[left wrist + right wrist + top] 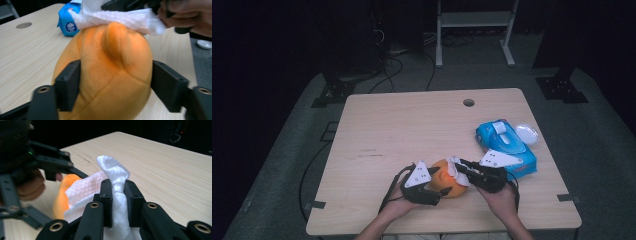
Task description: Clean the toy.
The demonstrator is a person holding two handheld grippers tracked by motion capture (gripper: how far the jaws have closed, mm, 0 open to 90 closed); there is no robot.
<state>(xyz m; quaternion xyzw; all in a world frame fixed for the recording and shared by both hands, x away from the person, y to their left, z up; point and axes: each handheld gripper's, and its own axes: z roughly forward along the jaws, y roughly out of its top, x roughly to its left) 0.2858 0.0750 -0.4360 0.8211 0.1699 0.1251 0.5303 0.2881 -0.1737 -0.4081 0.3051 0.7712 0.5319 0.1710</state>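
Your orange plush toy (107, 75) has a soft, short-napped cloth skin with stitched seams. The white wipe (117, 185) you hold looks like embossed, matt paper cloth. Both claws are matt black plastic with brass-coloured metal fittings. The surface (412, 125) is pale, smooth wood grain; the blue wipe pack (507, 145) looks like glossy plastic film.

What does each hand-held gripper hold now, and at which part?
The left hand-held gripper clamps the orange plush toy by its two sides. The right hand-held gripper pinches a white wipe at its bunched middle, resting on the toy's top.
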